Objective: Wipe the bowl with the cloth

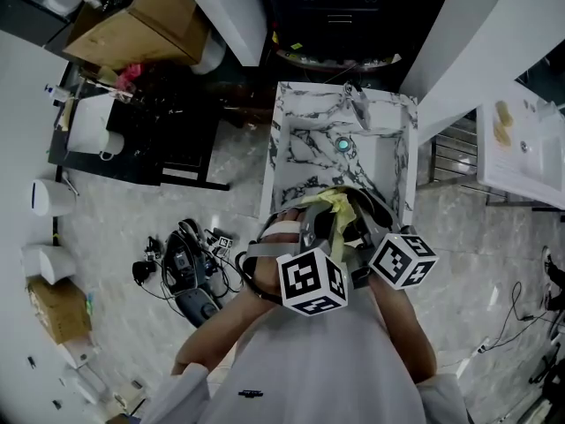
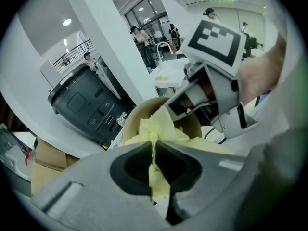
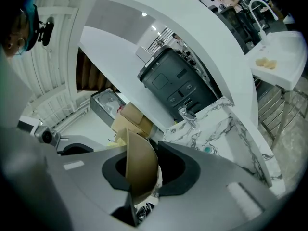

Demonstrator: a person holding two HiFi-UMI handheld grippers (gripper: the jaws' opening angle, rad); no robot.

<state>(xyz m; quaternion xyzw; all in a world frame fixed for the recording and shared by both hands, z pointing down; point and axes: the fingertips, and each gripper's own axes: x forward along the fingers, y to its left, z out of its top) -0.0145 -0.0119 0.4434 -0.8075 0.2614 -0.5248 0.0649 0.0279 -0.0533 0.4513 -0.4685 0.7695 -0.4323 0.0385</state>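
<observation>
Against tan bowl (image 2: 134, 117), yellow cloth (image 2: 159, 129)

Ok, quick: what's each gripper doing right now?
Left gripper: closed on the yellow cloth.
Right gripper: closed on the rim of the tan bowl.

White shirt (image 1: 335, 369) (short sleeves (image 1: 179, 397))
</observation>
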